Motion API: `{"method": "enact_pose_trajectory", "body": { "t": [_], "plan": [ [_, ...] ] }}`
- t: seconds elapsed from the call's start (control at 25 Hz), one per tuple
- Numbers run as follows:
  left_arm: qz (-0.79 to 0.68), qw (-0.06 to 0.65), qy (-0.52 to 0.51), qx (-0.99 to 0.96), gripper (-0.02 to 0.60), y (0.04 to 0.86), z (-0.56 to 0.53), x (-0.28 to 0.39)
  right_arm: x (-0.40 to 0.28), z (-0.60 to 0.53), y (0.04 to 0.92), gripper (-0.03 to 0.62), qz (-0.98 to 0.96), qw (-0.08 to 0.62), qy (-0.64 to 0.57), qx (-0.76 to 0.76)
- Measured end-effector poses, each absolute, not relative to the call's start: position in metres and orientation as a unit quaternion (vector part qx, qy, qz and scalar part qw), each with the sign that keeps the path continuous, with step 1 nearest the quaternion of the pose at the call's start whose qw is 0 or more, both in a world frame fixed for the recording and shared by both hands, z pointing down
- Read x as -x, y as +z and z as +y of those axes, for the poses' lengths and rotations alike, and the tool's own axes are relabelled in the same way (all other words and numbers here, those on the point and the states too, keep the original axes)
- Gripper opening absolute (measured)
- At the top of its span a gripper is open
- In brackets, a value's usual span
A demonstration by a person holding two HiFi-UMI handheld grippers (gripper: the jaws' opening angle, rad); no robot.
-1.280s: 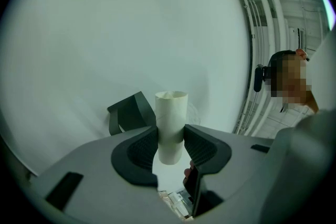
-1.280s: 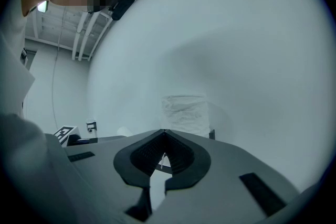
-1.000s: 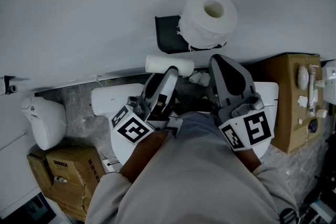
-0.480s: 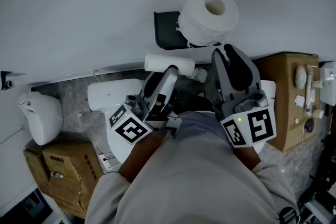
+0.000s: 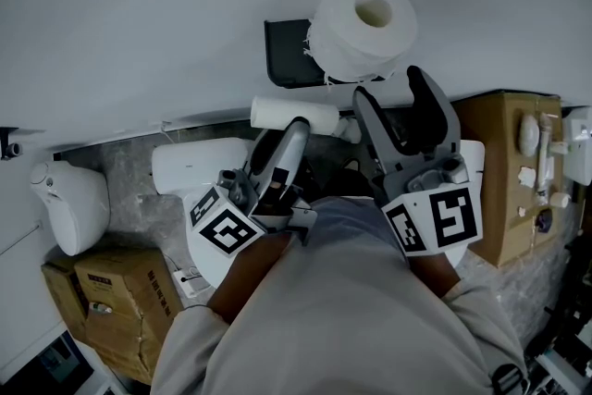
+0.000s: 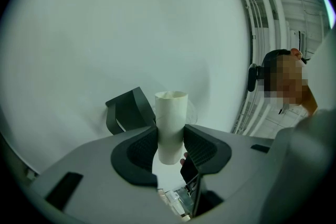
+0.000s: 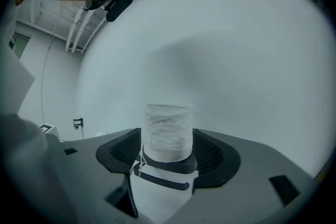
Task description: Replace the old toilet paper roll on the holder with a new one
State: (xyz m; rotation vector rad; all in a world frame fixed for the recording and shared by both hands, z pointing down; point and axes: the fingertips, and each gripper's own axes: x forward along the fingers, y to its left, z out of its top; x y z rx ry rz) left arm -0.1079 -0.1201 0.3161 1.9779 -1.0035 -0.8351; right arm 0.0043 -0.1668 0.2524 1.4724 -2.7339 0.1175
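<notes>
Now left gripper (image 6: 170, 141) pinching tube (image 6: 171, 110), right gripper (image 7: 167, 148) just-opened, seemingly round new roll (image 7: 168, 126)

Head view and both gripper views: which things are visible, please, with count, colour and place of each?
roll: 1, white, on the holder
holder: 1, black, on the wall, at the roll's left
tube: 1, pale, bare, held below the holder
toilet: 1, white, below the holder
fixture: 1, white, far left; kind unclear
left boxes: 2, brown, lower left
right box: 1, brown, at right
items: several, white, small, on the right box
left gripper: 1, grey with black pads, shut on the tube
right gripper: 1, grey with black pads, jaws just opened, gripping nothing, roll just ahead
</notes>
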Motion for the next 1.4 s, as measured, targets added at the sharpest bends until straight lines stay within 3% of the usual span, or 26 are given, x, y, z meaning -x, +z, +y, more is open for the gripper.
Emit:
{"method": "enact_pose_trajectory", "body": {
  "t": [0.56,1.4],
  "plan": [
    [-0.395,0.374,-0.318,-0.777,0.16,0.318,-0.119,0.107,0.006,-0.187,0.251,0.42,-0.881,0.015,0.044,-0.471],
    [-0.391,0.376,-0.316,-0.778,0.16,0.317,-0.12,0.107,0.012,-0.204,0.244,0.426,-0.89,0.01,0.04,-0.454]
  ]
}}
